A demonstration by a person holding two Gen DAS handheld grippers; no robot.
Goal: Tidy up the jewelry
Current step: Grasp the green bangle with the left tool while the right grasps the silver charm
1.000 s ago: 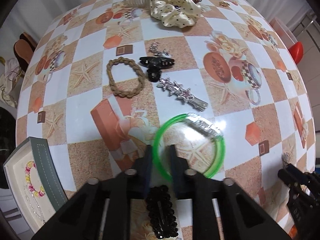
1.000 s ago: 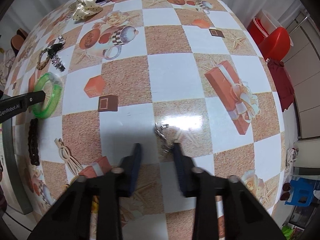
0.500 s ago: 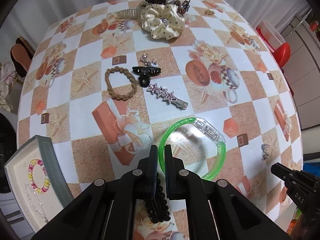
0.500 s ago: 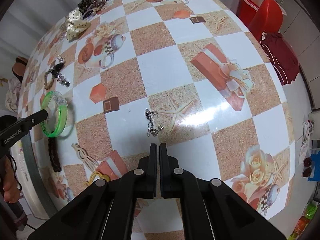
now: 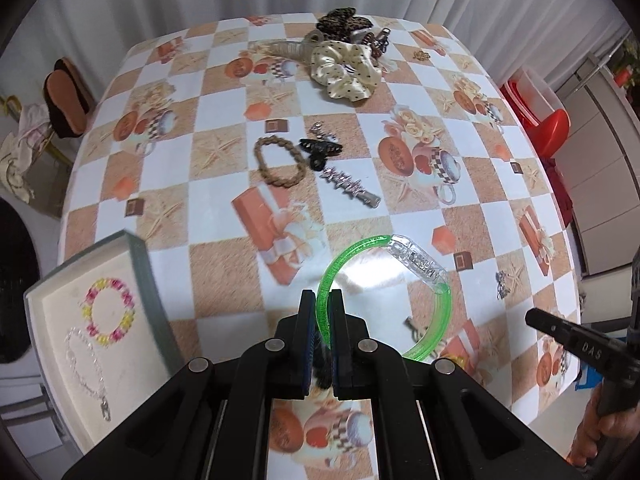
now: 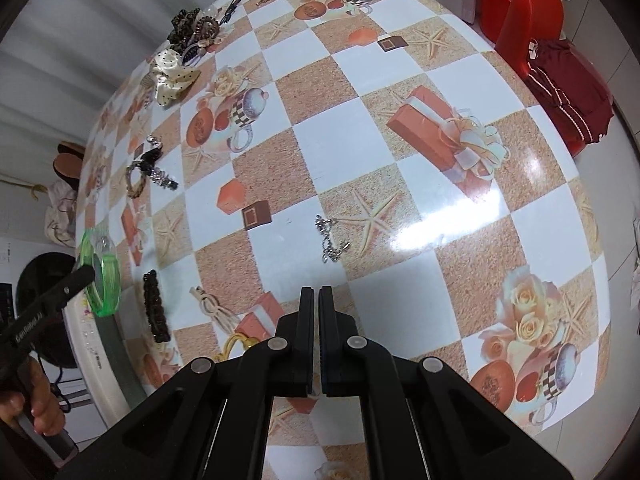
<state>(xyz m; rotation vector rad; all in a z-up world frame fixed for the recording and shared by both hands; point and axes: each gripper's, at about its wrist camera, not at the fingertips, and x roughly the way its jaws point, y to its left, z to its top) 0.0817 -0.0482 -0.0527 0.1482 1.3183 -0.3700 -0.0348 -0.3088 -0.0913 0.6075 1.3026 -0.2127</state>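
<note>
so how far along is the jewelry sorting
Early. Done: a beaded bracelet and a clear chain lie in the tray. In hand: the left gripper is shut on the green bangle; the right gripper is shut and empty. Left: the silver chain, brown hair tie, clips and scrunchie still lie on the table.

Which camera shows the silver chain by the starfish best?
The right wrist view: the silver chain lies clear and sharp on the table ahead of the shut right tongs. The left wrist view shows it only small and blurred near the table's right edge.
</note>
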